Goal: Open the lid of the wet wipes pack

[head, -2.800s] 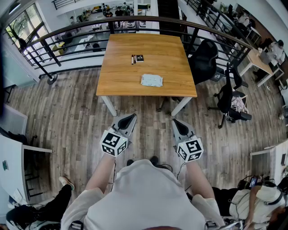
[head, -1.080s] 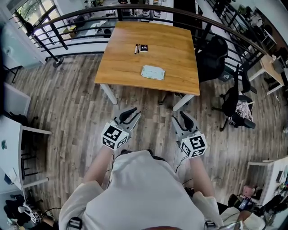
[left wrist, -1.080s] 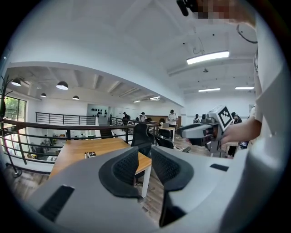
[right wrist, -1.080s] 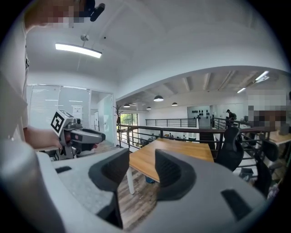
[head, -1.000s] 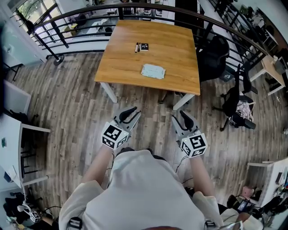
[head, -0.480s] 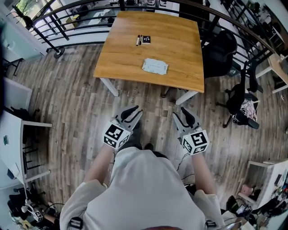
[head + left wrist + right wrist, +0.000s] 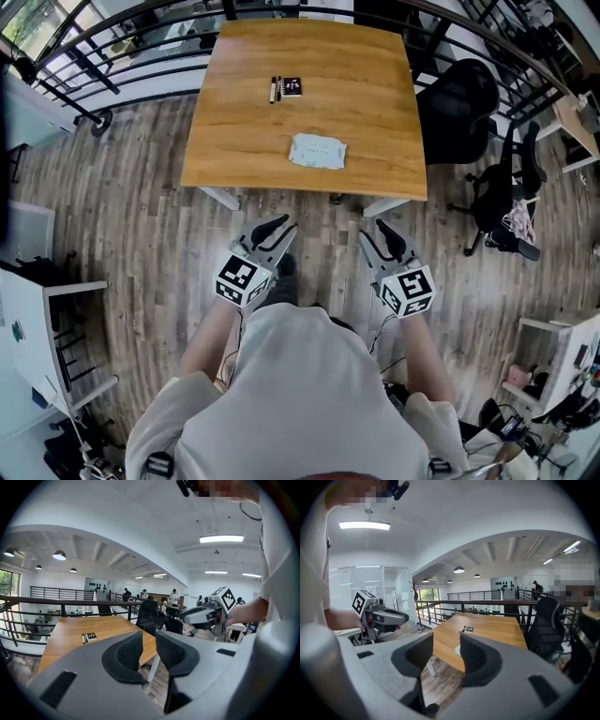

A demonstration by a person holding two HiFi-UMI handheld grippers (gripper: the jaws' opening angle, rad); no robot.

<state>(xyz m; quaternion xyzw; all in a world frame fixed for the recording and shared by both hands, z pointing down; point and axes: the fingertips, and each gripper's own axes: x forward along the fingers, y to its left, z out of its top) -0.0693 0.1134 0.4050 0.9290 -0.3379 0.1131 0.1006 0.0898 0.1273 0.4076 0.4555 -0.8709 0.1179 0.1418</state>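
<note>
Left gripper (image 7: 269, 231) and right gripper (image 7: 382, 236) are held side by side above the plank floor (image 7: 141, 216), each with jaws spread and nothing between them, both aimed toward 12 o'clock in the head view. The wet wipes pack (image 7: 317, 151) is seen lying flat near the closest edge of the wooden table (image 7: 234, 141), at 12 o'clock from the grippers and well apart from both. Two markers (image 7: 274, 89) and a small black card (image 7: 292, 86) are noted at 11 o'clock from the pack, and a black office chair (image 7: 457, 108) at the table's 3 o'clock.

wipes pack (image 7: 317, 151) on table (image 7: 375, 94), near front edge | pens (image 7: 274, 89) behind it
</note>
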